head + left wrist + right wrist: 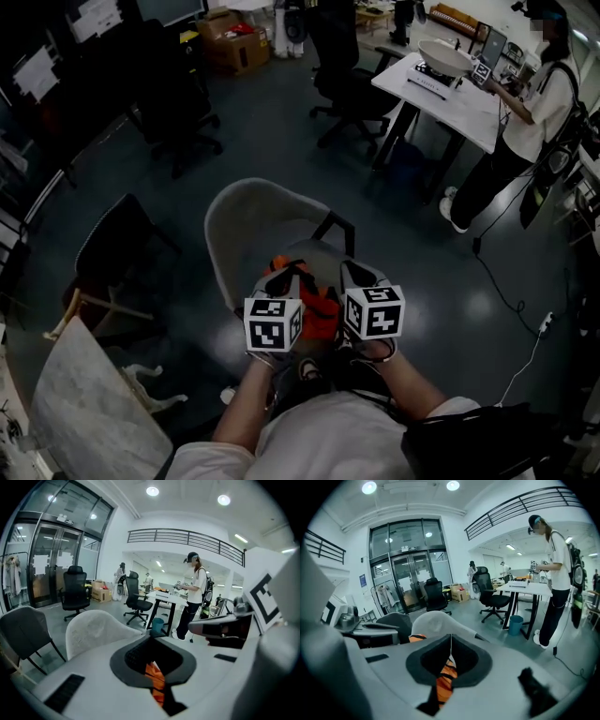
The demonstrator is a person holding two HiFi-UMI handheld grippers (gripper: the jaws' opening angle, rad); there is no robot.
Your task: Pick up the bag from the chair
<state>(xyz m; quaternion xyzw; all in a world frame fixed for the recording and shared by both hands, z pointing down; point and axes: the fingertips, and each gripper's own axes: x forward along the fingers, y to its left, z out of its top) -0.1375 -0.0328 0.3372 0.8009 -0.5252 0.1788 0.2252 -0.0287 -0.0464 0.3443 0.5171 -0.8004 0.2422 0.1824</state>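
The orange bag [321, 309] with black straps hangs between my two grippers, lifted just above the seat of the grey shell chair [253, 225]. My left gripper [286, 274] is shut on the bag's left side. In the left gripper view, orange fabric [157, 684] shows under the closed jaws [151, 641], with the chair back [93, 630] beyond. My right gripper [354, 272] is shut on the bag's right side. In the right gripper view, a striped orange strip [444, 681] runs down from the closed jaws [451, 641], and the chair [436, 620] stands behind.
A person [534, 103] stands at a white desk [450, 94] at the back right. Black office chairs [342, 66] stand behind, and a dark chair [117, 248] stands to the left. A cardboard box [234, 42] sits far back. A cable [525, 309] trails over the floor at right.
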